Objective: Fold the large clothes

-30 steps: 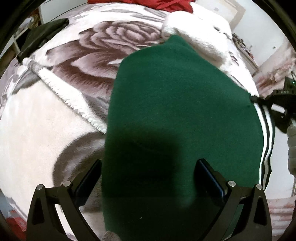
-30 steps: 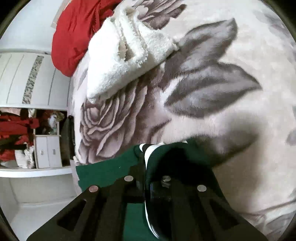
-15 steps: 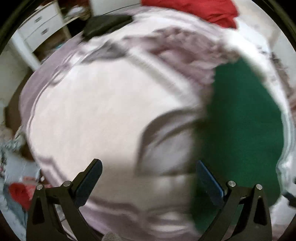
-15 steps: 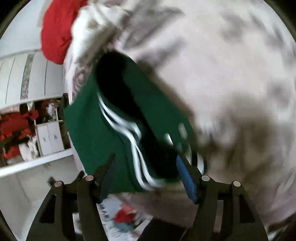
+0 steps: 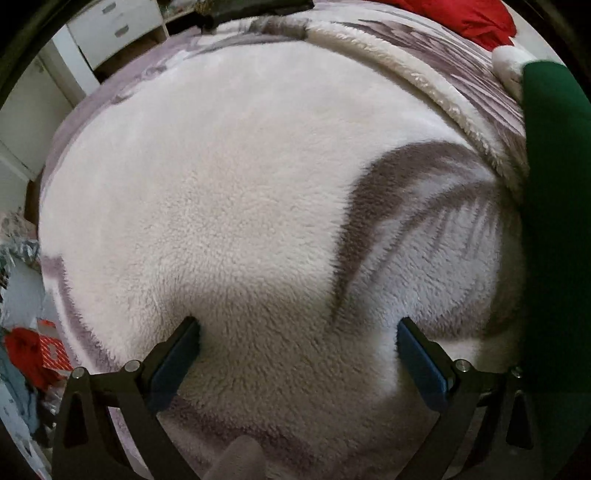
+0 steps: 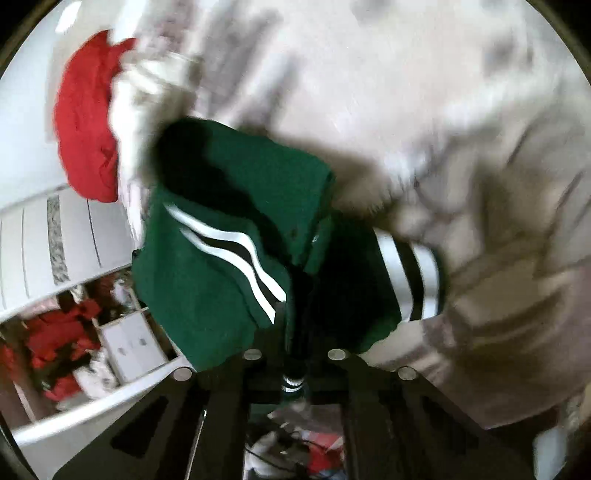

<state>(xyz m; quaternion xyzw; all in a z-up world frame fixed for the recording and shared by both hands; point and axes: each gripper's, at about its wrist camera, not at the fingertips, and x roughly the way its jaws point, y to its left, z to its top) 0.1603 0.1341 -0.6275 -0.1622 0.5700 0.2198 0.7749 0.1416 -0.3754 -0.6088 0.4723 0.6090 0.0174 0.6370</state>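
A dark green garment with white and black stripes hangs bunched in the right wrist view, lifted off the bed. My right gripper is shut on its striped edge. In the left wrist view the same green garment shows only as a strip at the far right. My left gripper is open and empty, its blue-padded fingers spread just above the fluffy white blanket.
The blanket with a grey flower print covers the bed. A red cloth lies at the bed's far end, also seen in the left wrist view. White drawers and a cluttered shelf stand beside the bed.
My left gripper swung left off the green garment over bare blanket. My right gripper opened half a second ago, then shut on the striped edge and lifted the garment.
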